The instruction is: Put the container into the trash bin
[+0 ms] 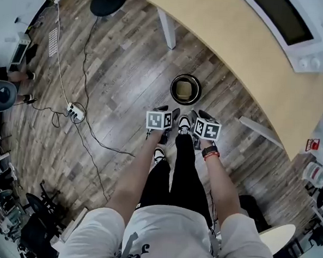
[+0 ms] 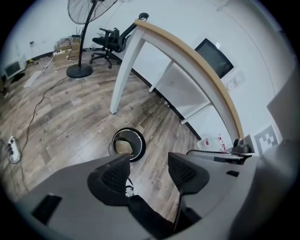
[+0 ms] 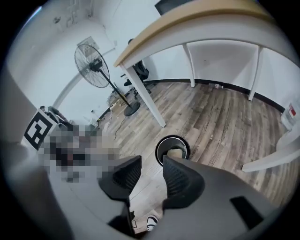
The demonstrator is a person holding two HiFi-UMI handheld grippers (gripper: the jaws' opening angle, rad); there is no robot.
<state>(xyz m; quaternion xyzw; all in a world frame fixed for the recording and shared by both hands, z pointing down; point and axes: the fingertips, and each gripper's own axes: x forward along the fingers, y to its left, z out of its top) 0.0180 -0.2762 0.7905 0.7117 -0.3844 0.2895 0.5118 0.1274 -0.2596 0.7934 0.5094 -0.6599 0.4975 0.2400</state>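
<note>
The left gripper (image 2: 148,163) and the right gripper (image 3: 152,165) both have jaws apart, with nothing between them. Further, on the floor (image 1: 127,69), stands the round black bin (image 1: 173,90); the beige container (image 1: 183,89) lies inside it.

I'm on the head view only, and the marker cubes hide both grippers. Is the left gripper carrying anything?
Observer: No. The left gripper view shows the left gripper open, with nothing held between its jaws.
Operator: And the right one?
Observer: In its own view the right gripper is open and empty too.
Operator: I see a round fan base at the top of my picture. What is past it?
Observer: A black office chair stands beyond the fan, out of your frame.
</note>
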